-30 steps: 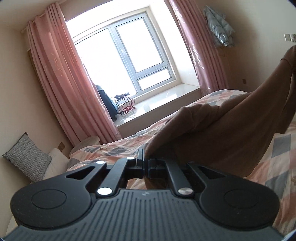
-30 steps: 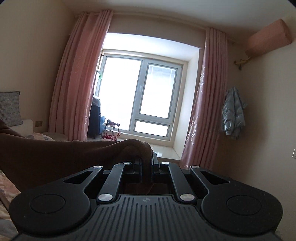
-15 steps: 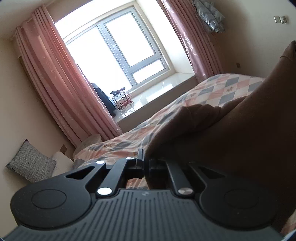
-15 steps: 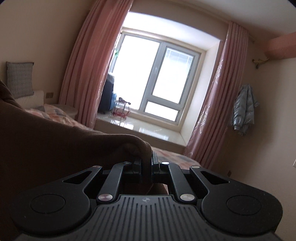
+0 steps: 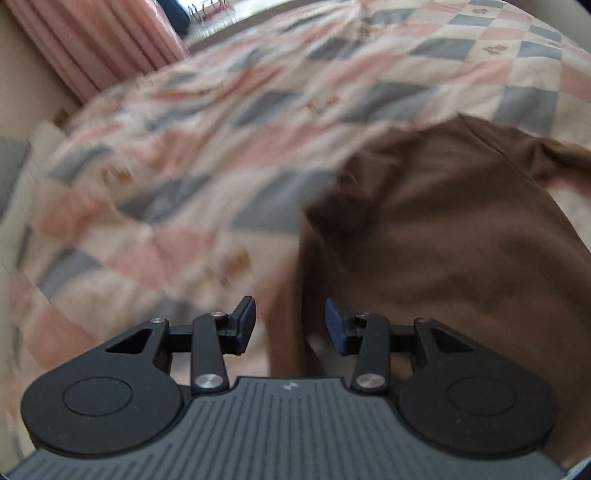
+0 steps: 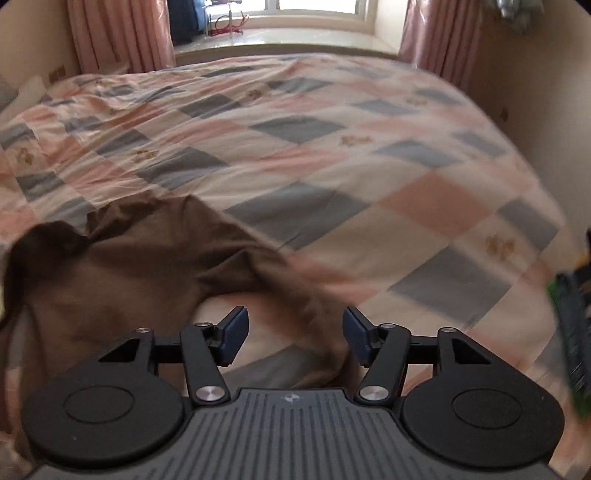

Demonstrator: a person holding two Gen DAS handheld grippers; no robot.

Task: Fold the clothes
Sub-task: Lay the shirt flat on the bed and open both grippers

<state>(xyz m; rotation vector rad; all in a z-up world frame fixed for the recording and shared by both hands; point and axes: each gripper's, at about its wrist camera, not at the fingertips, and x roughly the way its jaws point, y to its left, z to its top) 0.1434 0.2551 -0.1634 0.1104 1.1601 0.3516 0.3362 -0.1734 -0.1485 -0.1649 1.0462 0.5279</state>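
Note:
A brown garment (image 5: 443,229) lies spread on the checked bed quilt (image 5: 184,155). In the left wrist view it fills the right half, and one edge of it runs down between the fingers of my left gripper (image 5: 290,321), which stands open. In the right wrist view the same brown garment (image 6: 140,273) lies to the left, with a strip of it trailing between the blue pads of my right gripper (image 6: 295,332), also open. Neither gripper clamps the cloth. Both views are motion-blurred.
The pink, grey and cream quilt (image 6: 332,147) covers the whole bed. Pink curtains (image 6: 118,33) hang at the far side by a window sill (image 6: 295,29). A blurred green and dark object (image 6: 572,332) sits at the right edge. A wall (image 6: 535,74) bounds the right.
Both grippers were shut on the brown garment and held it up facing the window. Now they have tipped down toward the bed and opened, and the garment lies on the quilt.

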